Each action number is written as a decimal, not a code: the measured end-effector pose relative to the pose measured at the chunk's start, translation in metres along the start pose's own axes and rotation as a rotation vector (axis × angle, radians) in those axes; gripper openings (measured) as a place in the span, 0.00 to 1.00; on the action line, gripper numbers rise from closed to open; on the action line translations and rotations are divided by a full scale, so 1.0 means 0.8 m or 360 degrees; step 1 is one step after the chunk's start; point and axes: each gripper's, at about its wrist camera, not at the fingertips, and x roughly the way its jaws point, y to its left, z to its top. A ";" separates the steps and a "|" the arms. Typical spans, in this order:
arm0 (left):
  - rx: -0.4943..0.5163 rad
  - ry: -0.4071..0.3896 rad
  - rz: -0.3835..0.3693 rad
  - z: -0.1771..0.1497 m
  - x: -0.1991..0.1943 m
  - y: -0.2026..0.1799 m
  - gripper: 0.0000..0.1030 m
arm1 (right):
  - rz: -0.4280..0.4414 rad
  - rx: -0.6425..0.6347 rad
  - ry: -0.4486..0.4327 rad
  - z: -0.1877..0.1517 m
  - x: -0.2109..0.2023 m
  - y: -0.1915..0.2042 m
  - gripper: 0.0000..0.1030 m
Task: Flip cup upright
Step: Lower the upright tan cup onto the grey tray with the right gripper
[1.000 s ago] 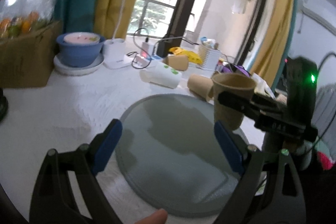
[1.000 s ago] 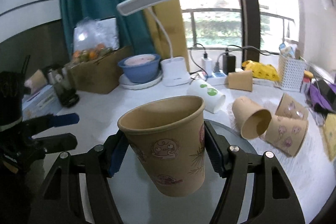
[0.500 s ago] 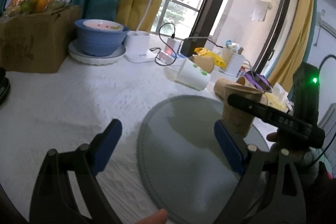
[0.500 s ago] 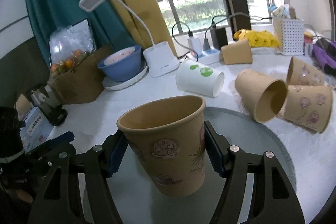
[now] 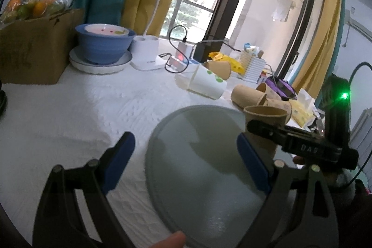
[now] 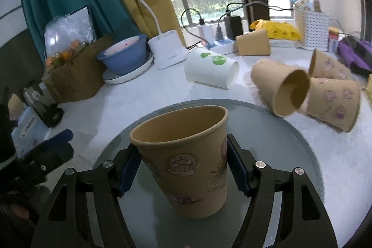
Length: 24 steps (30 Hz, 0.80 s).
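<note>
A brown paper cup (image 6: 186, 159) with cartoon stickers stands upright, mouth up, on or just above the round grey tray (image 6: 290, 150). My right gripper (image 6: 183, 169) is shut on the cup, its blue pads pressing both sides. In the left wrist view the same cup (image 5: 265, 122) sits at the tray's (image 5: 197, 155) right edge, held by the right gripper's black body. My left gripper (image 5: 186, 159) is open and empty, hovering over the tray's left part.
Several brown cups (image 6: 283, 90) and a white cup (image 6: 211, 71) lie on their sides behind the tray. A blue bowl (image 6: 123, 57), desk lamp (image 6: 167, 48), cardboard box (image 6: 74, 71), power strip and white basket (image 6: 311, 29) stand at the back.
The right gripper has lowered the cup toward the tray, still gripped upright. The left gripper stayed open and shifted a little left and back from the cup.
</note>
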 end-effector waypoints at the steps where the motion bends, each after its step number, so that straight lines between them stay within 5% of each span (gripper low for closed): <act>1: 0.0005 -0.0001 0.0000 0.000 0.000 -0.001 0.88 | -0.0003 -0.0003 -0.0003 -0.001 -0.002 -0.001 0.70; 13: 0.0054 -0.0001 -0.0026 0.004 -0.003 -0.020 0.88 | -0.0026 -0.0006 -0.0001 -0.009 -0.016 -0.011 0.70; 24: 0.0097 -0.0008 -0.0024 0.004 -0.019 -0.039 0.88 | -0.0083 -0.0058 -0.0016 -0.019 -0.035 -0.006 0.84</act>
